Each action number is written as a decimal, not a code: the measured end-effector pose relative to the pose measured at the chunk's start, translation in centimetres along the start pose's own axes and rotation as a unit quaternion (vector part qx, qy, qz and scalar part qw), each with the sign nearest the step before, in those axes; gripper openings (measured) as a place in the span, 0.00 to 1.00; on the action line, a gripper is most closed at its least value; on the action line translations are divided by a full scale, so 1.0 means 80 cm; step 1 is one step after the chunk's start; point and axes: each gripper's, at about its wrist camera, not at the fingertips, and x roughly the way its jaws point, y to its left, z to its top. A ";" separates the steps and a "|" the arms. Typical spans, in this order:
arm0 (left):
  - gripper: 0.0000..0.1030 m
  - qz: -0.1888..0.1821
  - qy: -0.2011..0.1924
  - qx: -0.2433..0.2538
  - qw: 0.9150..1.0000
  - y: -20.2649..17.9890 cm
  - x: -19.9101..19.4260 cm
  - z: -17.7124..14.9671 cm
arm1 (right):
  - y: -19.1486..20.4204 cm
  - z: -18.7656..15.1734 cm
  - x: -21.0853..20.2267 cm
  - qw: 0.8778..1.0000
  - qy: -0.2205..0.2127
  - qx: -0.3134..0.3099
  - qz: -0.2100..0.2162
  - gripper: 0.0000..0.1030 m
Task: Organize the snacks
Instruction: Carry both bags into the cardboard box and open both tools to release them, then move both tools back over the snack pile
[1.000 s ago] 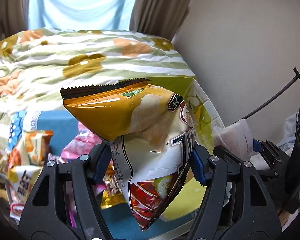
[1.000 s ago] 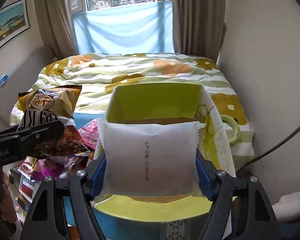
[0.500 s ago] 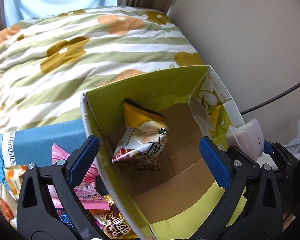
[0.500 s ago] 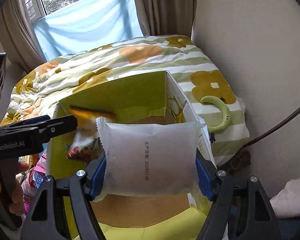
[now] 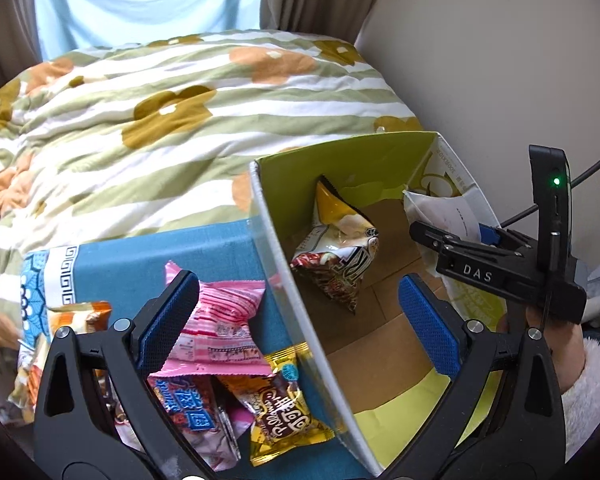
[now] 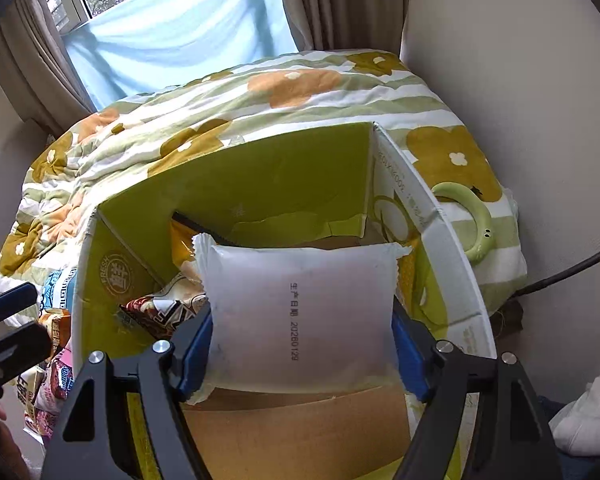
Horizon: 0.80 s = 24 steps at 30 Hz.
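Observation:
A green cardboard box (image 5: 300, 292) (image 6: 260, 168) stands open on a blue cloth by the bed. A yellow chip bag (image 5: 338, 248) (image 6: 168, 304) lies inside it. My left gripper (image 5: 296, 316) is open and empty, straddling the box's left wall. My right gripper (image 6: 300, 344) is shut on a white snack packet (image 6: 300, 312) (image 5: 440, 210) and holds it over the box's inside. Loose snacks lie left of the box: a pink packet (image 5: 216, 320) and a brown chocolate packet (image 5: 284, 412).
The flowered bedspread (image 5: 160, 112) lies behind the box. A wall (image 5: 500, 60) is at the right with a black cable. A green ring (image 6: 472, 216) lies on the bed right of the box. More packets (image 5: 72, 320) lie at far left.
My left gripper opened and dropped the yellow chip bag into the box, then drew back left. My right gripper carried the white packet forward and down over the box.

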 end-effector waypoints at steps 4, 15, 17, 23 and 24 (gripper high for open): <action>0.96 0.013 0.000 -0.013 1.000 0.014 -0.005 -0.015 | 0.001 0.000 0.012 1.000 -0.002 0.004 0.007 0.79; 0.96 0.028 -0.011 -0.037 0.999 0.013 -0.034 -0.062 | 0.002 -0.034 -0.055 0.997 -0.061 -0.046 0.000 0.95; 0.96 0.033 -0.021 -0.035 0.999 0.007 -0.050 -0.069 | 0.005 -0.041 -0.074 0.996 -0.072 -0.054 0.002 0.95; 0.96 0.044 -0.054 -0.033 0.997 -0.017 -0.101 -0.093 | 0.015 -0.064 -0.137 0.992 -0.104 -0.069 0.017 0.95; 0.96 0.045 -0.060 -0.034 0.997 -0.020 -0.110 -0.098 | 0.018 -0.068 -0.148 0.991 -0.108 -0.075 0.017 0.95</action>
